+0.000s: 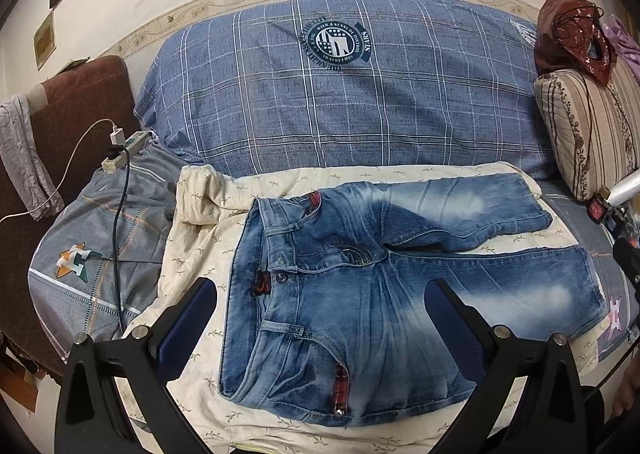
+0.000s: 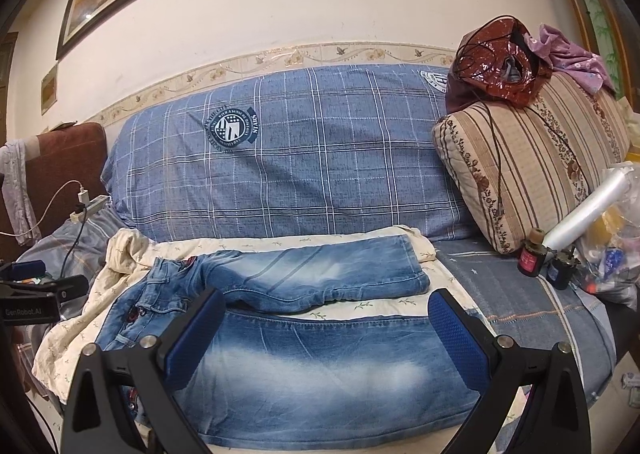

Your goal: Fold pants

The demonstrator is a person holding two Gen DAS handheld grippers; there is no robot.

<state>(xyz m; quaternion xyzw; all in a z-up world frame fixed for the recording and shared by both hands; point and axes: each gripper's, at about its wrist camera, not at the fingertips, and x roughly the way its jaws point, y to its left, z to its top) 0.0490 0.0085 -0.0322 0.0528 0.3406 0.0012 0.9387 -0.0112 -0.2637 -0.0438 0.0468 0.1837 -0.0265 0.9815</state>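
I see faded blue jeans (image 1: 360, 294) on a cream leaf-print sheet (image 1: 200, 214), a blue plaid cover (image 1: 340, 102) behind, and a brown-striped floral cushion (image 2: 532, 158).

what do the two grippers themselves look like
Both match: the left gripper and right gripper each have black angular arms with silver round bolts, and fingers faced with dark blue textured pads. White "GenRobot.AI" lettering marks the left gripper's black body in the right wrist view.

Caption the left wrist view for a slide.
Open left tongs hover over jeans spread flat on a cream sheet.
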